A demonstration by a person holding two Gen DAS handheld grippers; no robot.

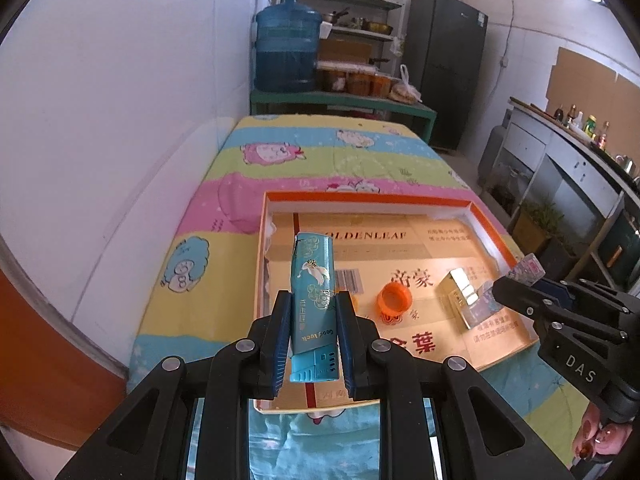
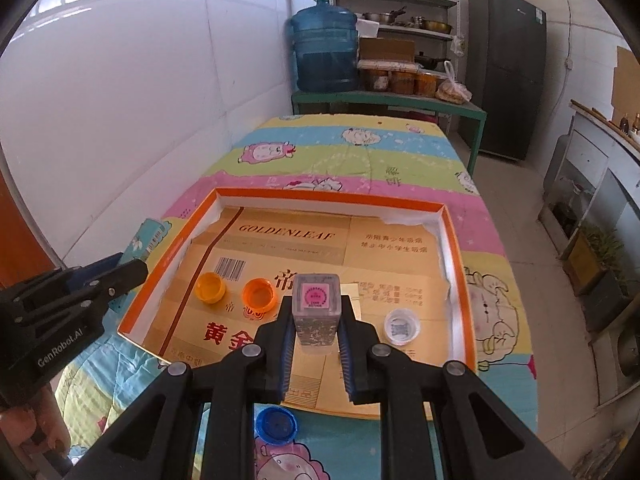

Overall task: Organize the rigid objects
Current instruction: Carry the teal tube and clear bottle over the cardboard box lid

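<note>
The black left gripper (image 1: 313,332) points steeply downward, jaws clamped on a load. The black right gripper (image 2: 316,334) matches it, angled down and gripping too.

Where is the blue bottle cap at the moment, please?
In the right wrist view, the blue bottle cap lies on the patterned bedsheet just outside the near edge of the orange-rimmed box, low in the picture and partly behind the right claw.
</note>
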